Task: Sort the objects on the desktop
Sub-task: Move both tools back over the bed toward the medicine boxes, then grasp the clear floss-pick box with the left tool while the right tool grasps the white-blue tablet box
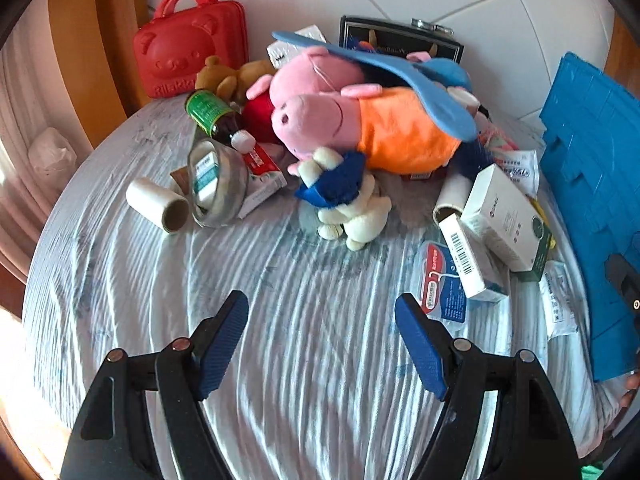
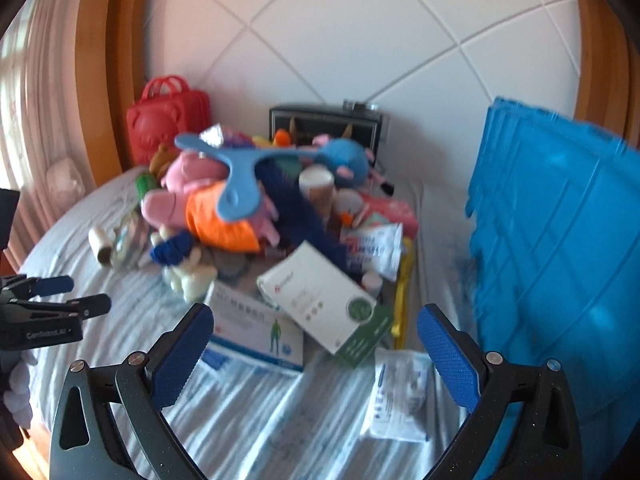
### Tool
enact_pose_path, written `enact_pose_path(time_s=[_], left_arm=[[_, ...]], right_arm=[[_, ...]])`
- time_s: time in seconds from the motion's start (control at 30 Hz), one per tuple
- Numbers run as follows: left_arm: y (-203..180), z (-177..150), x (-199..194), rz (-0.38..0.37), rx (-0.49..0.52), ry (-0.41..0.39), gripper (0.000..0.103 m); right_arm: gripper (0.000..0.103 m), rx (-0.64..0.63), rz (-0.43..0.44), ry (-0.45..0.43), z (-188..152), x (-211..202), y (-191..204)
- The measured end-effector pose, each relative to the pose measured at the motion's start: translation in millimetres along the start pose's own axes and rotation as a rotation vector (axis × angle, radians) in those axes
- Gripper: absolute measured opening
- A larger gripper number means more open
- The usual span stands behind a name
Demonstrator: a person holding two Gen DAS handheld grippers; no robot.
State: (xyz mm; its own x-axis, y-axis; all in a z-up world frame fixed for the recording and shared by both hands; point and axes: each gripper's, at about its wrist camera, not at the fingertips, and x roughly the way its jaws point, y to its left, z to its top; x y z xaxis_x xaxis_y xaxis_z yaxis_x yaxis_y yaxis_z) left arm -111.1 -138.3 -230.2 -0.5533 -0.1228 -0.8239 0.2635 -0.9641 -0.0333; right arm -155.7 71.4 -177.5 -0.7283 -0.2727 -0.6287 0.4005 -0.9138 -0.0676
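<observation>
White padded headboard with diagonal seams and an orange wooden frame in the background; below it a bed (image 1: pixel 304 320) under a pale striped sheet, filling the middle and lower part of both views.

Pile of things to sort in the upper middle of the frame, on the sheet:
- pink pig toy (image 1: pixel 360 120) in an orange shirt, lying on its side, with a flat blue plastic piece (image 1: pixel 400 76) across its top
- small white toy (image 1: pixel 356 212) with a dark blue part, just in front of the pig
- red case (image 1: pixel 188 44) with a bear face, upright against the headboard, upper left
- dark bottle (image 1: pixel 216 118) with a green label, lying beside a brown bear toy
- roll of clear tape (image 1: pixel 218 184) and a white paper roll (image 1: pixel 158 204), left of the pile, close to each other
- white boxes (image 1: pixel 504 216), a box with a barcode and a floss packet (image 1: pixel 442 288), right of centre, overlapping

Blue plastic crate (image 2: pixel 560 264) at the right edge of the frame, tilted, one side on the bed.

Left gripper (image 1: pixel 322 344) at the bottom of the left wrist view, jaws wide apart, nothing between them, only bare sheet under them. Right gripper (image 2: pixel 314 348) at the bottom of the right wrist view, jaws also wide apart and holding nothing, with a white and blue box (image 2: pixel 256 332) and a sealed white pouch (image 2: pixel 400 396) on the sheet beyond them. Right wrist view somewhat blurred.
</observation>
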Motion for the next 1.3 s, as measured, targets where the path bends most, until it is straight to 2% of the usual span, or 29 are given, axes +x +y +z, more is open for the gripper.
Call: enact_pose_path(time_s=[0.2,0.27,0.37,0.47,0.6,0.67,0.77,0.9,1.07,1.17,1.3], left_arm=[[-14.5,-3.9,38.4,-0.026,0.050,0.047,0.076],[-23.5,-0.8,48.8,-0.076,0.083,0.060,0.075],[-47.5,2.9,55.6,-0.173,0.157,0.070,0.075],[-74.0,0.3,62.0,-0.233,0.237,0.089,0.075],[-98.0,-2.2,81.5,-0.254,0.284,0.119,0.075],[-103.1,-1.0,97.9,-0.225,0.275,0.142,0.075],[-94.4,-0.5,108.6,-0.173,0.246,0.138,0.059],[-53.3,-6.2,102.0,-0.121,0.162,0.141,0.059],[5.8,-18.9,90.0,-0.015,0.074,0.137,0.059],[25.4,-20.1,87.6,0.021,0.029,0.133,0.059],[33.7,-19.0,87.4,0.032,-0.007,0.121,0.059]], right_arm=[[0.103,-0.013,0.029,0.090,-32.9,37.6,10.4],[0.103,-0.023,0.028,0.107,-40.4,49.3,17.9],[0.103,0.009,-0.006,0.133,-48.8,61.8,19.8],[0.103,0.061,-0.049,0.154,-54.4,61.9,9.3],[0.103,0.074,-0.109,0.188,-61.9,60.1,-4.0],[0.103,0.095,-0.126,0.199,-66.2,59.7,-9.4],[0.103,0.107,-0.118,0.217,-70.7,61.7,-8.5],[0.103,0.073,-0.084,0.231,-73.0,72.0,9.6],[0.103,0.009,0.004,0.250,-69.8,95.5,41.9],[0.103,-0.024,0.045,0.274,-66.1,112.1,56.6],[0.103,-0.015,0.055,0.297,-57.8,132.2,52.5]])
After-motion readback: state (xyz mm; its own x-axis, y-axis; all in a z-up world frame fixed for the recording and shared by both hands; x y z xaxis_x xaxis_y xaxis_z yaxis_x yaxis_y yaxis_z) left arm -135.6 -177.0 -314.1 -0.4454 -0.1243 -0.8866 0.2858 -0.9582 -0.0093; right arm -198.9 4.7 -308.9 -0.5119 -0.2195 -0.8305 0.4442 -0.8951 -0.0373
